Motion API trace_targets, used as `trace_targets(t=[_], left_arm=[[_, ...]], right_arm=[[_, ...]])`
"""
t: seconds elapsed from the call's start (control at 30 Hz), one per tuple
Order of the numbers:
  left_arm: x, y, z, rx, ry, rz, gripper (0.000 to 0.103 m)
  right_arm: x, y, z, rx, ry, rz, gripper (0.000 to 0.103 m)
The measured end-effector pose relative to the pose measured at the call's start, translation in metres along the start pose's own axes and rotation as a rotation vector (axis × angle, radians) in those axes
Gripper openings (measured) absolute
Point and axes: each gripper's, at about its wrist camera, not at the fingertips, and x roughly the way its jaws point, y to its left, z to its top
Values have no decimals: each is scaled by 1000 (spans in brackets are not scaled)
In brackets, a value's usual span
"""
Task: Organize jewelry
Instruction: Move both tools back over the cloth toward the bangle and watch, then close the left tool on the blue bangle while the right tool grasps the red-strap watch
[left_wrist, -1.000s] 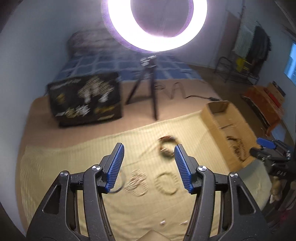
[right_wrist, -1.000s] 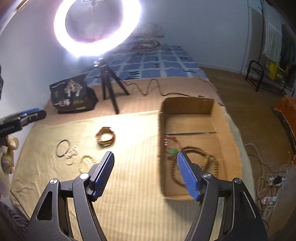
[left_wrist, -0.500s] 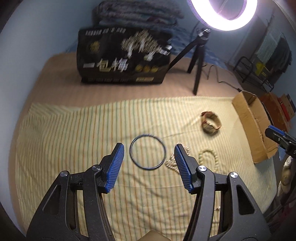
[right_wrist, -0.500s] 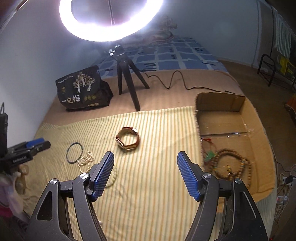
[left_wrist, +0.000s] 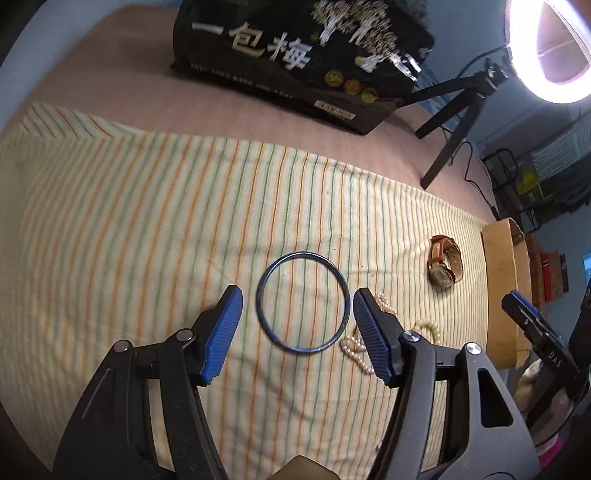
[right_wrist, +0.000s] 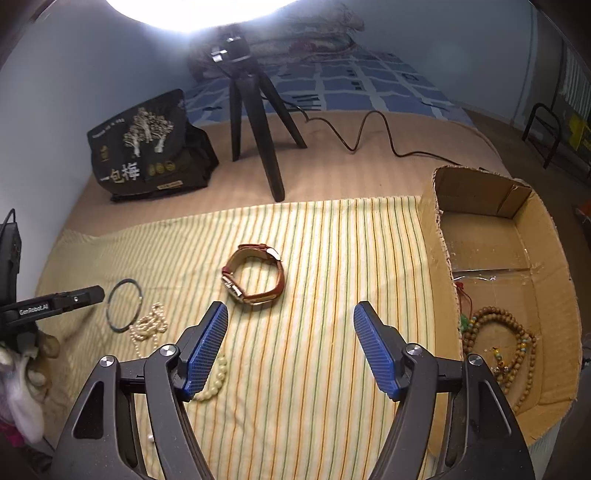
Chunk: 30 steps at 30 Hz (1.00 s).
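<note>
A thin dark blue bangle (left_wrist: 303, 301) lies flat on the striped cloth (left_wrist: 147, 206). My left gripper (left_wrist: 297, 303) is open, its blue pads on either side of the bangle just above the cloth. A pearl string (left_wrist: 356, 345) lies beside the right pad. A brown-strap watch (left_wrist: 445, 264) lies further right. In the right wrist view my right gripper (right_wrist: 290, 321) is open and empty, with the watch (right_wrist: 255, 274) just ahead of it. The bangle (right_wrist: 123, 304), pearls (right_wrist: 149, 325) and a pale bead bracelet (right_wrist: 214, 384) lie to its left. The cardboard box (right_wrist: 439, 236) on the right holds brown bead strings (right_wrist: 498, 339).
A black printed bag (right_wrist: 147, 147) and a ring light tripod (right_wrist: 255, 122) with a cable (right_wrist: 369, 129) stand behind the cloth. The left gripper's tip (right_wrist: 74, 297) shows at the right wrist view's left edge. A metal rack (right_wrist: 546, 129) stands at far right.
My left gripper swung left from the watch and moved down onto the bangle, which now lies between its pads. My right gripper moved left from over the box toward the watch.
</note>
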Motion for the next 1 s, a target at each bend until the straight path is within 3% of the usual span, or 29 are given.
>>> trace_targets(t=[0.17,0.37,1.0], left_arm=[[15,4,7,-57,9,-7,65],[21,2,13,-86,-2,-24,76],[52,-52,-4,139,-37,204,90]], right_arm=[[13,-4,5,47,19,19,70],[25,0,10,68,25,27,70],[66,19,20,41,63,-11,70]])
